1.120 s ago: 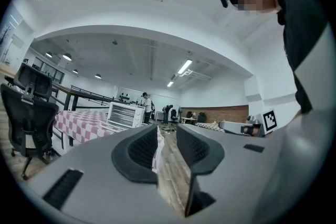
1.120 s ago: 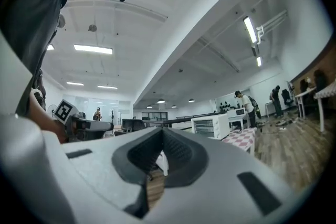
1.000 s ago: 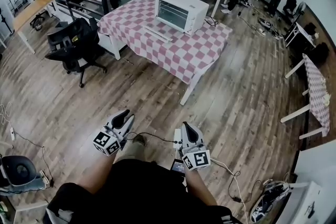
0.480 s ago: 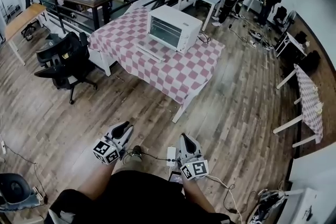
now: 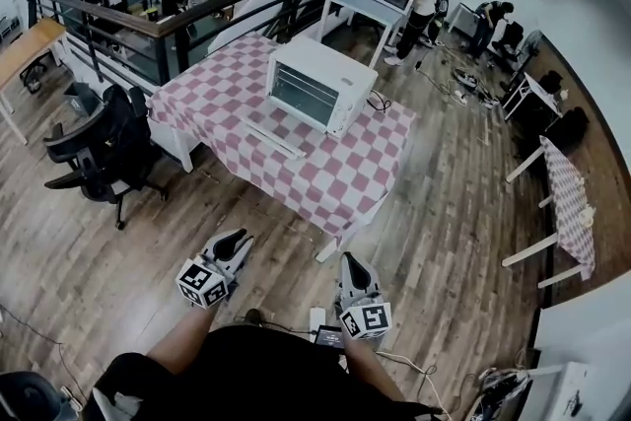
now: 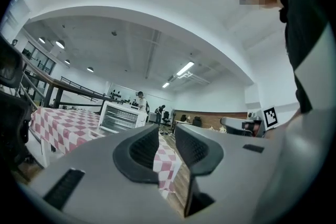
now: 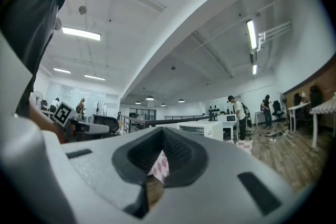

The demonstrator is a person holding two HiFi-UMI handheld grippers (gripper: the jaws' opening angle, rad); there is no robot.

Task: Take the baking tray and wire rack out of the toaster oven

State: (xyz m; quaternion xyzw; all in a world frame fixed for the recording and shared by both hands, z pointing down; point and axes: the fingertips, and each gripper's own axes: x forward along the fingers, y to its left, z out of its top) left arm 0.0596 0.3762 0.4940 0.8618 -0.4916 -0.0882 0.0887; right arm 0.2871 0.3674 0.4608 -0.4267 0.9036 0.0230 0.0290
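Since the head view looks steeply down, you get the left gripper (image 5: pixel 235 242) and right gripper (image 5: pixel 353 263) side by side near the bottom, over the brown wooden plank floor (image 5: pixel 444 212). They're well apart from the boxy white toaster oven (image 5: pixel 320 79) on the far table with the pink-and-white checked cloth (image 5: pixel 335 177). The baking tray and wire rack are too small to pick out in there. In the left gripper view the dark pads are spread a little with nothing between them. In the right gripper view the pads are pressed together at the tips, holding nothing.
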